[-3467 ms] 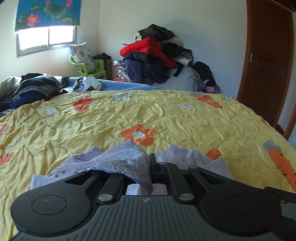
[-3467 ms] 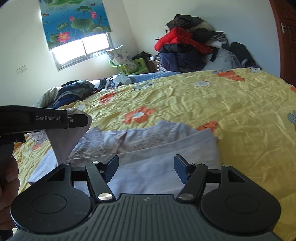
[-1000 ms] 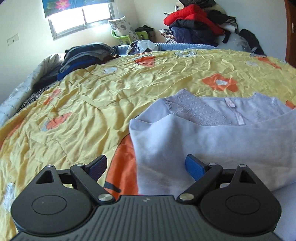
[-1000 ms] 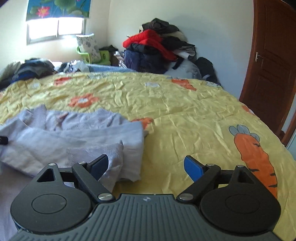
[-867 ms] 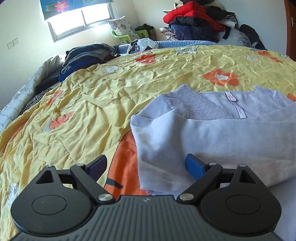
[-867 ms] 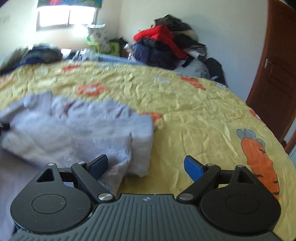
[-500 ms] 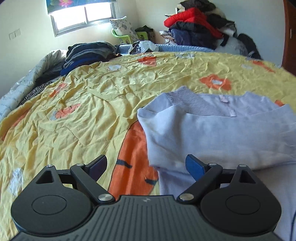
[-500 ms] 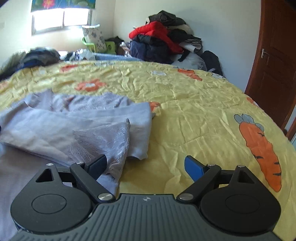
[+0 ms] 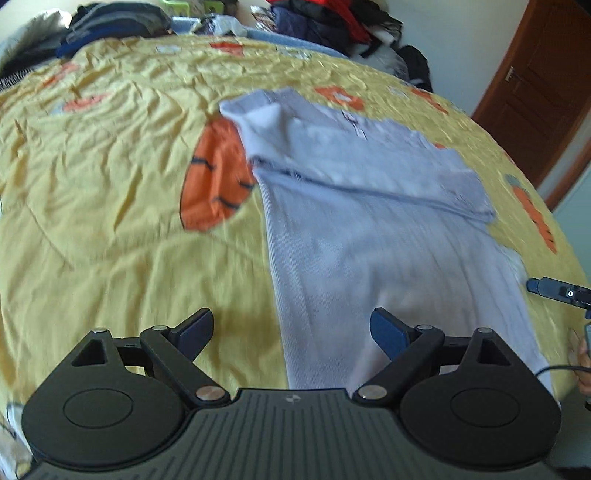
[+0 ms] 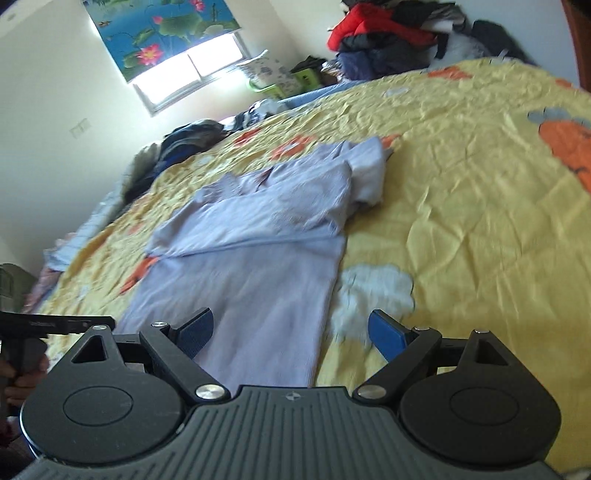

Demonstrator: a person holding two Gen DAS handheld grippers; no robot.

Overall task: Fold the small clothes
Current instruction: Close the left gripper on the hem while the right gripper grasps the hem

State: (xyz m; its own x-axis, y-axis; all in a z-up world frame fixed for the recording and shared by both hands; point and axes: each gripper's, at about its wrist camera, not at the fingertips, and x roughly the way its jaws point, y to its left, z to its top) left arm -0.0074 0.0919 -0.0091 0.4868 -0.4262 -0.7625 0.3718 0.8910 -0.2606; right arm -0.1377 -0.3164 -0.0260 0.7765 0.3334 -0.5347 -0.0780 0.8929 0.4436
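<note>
A pale lavender top (image 9: 369, 206) lies flat on the yellow bedspread (image 9: 110, 184), both sleeves folded across its chest; it also shows in the right wrist view (image 10: 258, 251). My left gripper (image 9: 291, 328) is open and empty above the garment's near left hem corner. My right gripper (image 10: 291, 328) is open and empty above the near right hem edge. The tip of the right gripper shows at the right edge of the left wrist view (image 9: 554, 290), and the left gripper at the left edge of the right wrist view (image 10: 55, 323).
The bedspread (image 10: 480, 184) has orange carrot and flower prints. A pile of dark and red clothes (image 10: 399, 33) sits at the far wall. Folded dark clothes (image 10: 188, 140) lie at the bed's far left. A brown door (image 9: 535, 85) stands to the right.
Both grippers have pulled back and up toward the garment's hem, now looking down on the whole top. Both have stayed open since letting go of the sleeves.
</note>
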